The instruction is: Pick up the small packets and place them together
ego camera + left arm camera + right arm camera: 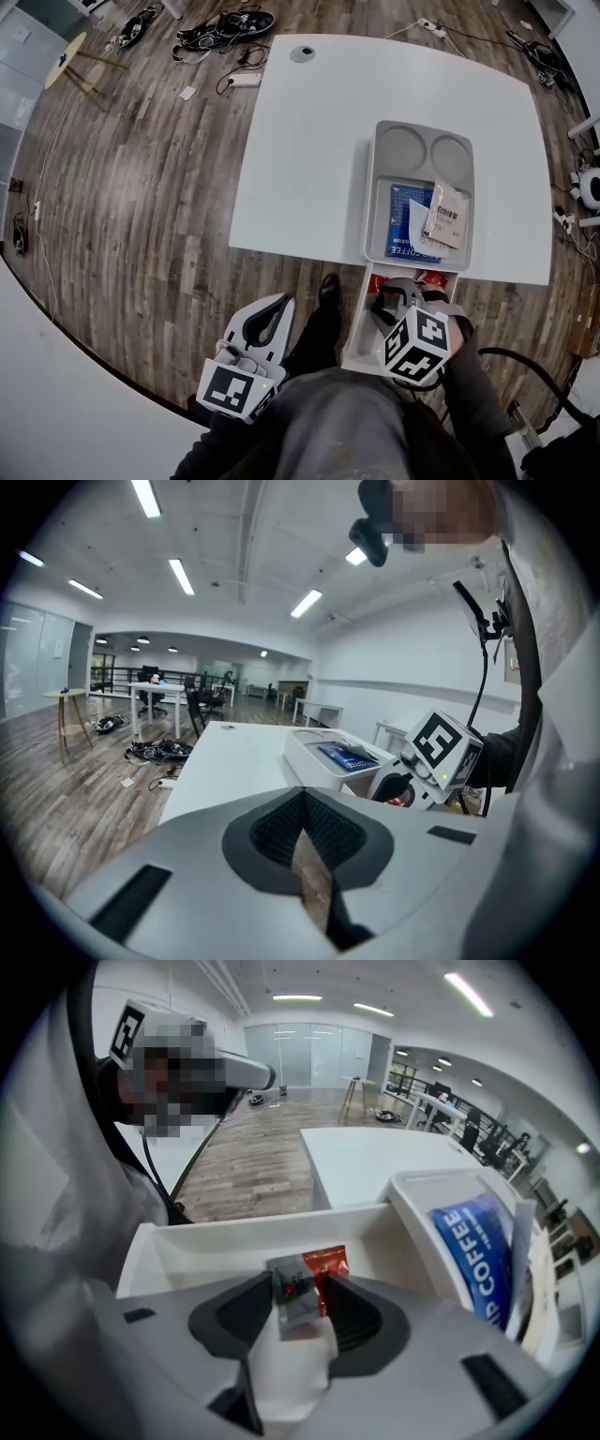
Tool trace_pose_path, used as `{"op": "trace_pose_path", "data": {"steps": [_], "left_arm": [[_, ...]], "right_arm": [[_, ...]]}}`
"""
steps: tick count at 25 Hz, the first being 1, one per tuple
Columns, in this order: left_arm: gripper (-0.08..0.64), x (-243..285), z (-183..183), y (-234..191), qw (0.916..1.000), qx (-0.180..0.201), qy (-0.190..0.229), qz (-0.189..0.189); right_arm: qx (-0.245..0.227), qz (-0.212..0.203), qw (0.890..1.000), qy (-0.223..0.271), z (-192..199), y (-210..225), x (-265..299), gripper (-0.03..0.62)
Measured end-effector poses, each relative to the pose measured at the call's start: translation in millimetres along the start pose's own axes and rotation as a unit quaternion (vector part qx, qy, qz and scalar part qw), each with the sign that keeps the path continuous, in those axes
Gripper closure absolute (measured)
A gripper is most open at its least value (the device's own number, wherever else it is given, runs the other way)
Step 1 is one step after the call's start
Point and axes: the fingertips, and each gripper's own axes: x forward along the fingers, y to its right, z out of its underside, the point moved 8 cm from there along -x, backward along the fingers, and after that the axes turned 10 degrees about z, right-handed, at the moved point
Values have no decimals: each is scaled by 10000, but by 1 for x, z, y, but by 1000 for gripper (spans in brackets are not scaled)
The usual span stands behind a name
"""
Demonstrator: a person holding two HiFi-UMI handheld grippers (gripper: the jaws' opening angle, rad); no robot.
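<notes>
The person is reaching the right gripper down into the white bin that is sitting just below the near edge of the counter. Its jaws are standing apart around a small red-and-silver packet, with the pads right at its two sides but not visibly squeezing it yet. I would say the pick is only half made. To do it well, the jaws are needing to close squarely across the packet's middle, catching it between the pads and not with the tips, since a thin foil sachet like this is likely buckling or slipping out when pinched at one corner. The bin wall is standing close behind, so a straight lift is looking safer than a drag toward it. More red is showing in the bin in the head view, though I cannot tell how many packets are lying there. The left gripper is hanging idle over the floor beside the person's leg, its jaws clenched on nothing. Up on the counter, the grey tray is already holding a blue coffee packet with a white packet lying partly across it. That compartment is looking like the sensible place to set this one, laid flat beside them.
</notes>
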Motion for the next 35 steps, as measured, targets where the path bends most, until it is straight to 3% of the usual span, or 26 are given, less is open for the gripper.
{"op": "trace_pose_path", "data": {"steps": [1,3,4,15,20,29,35], "left_arm": [[563,0,0,1,10000,7,-3,0],[563,0,0,2,10000,25,-5,9],[563,0,1,3,10000,34,-6,15],[563,1,-4,27,9995,238,126,160],[563,0,-5,45,9989,312,198,284],[563,1,-6,38,9992,254,212,214],[563,1,-3,12,9999,73,134,5]], "right_arm": [[32,113,9999,44,0,2,-1,405],[92,328,9994,100,1,5,-2,538],[106,377,9992,108,1,6,-2,543],[416,542,9948,752,0,2,-46,548],[654,876,9878,1105,5,13,-82,548],[1350,2007,9594,1454,20,101,-120,546],[1470,2094,9592,1206,19,141,-99,541]]}}
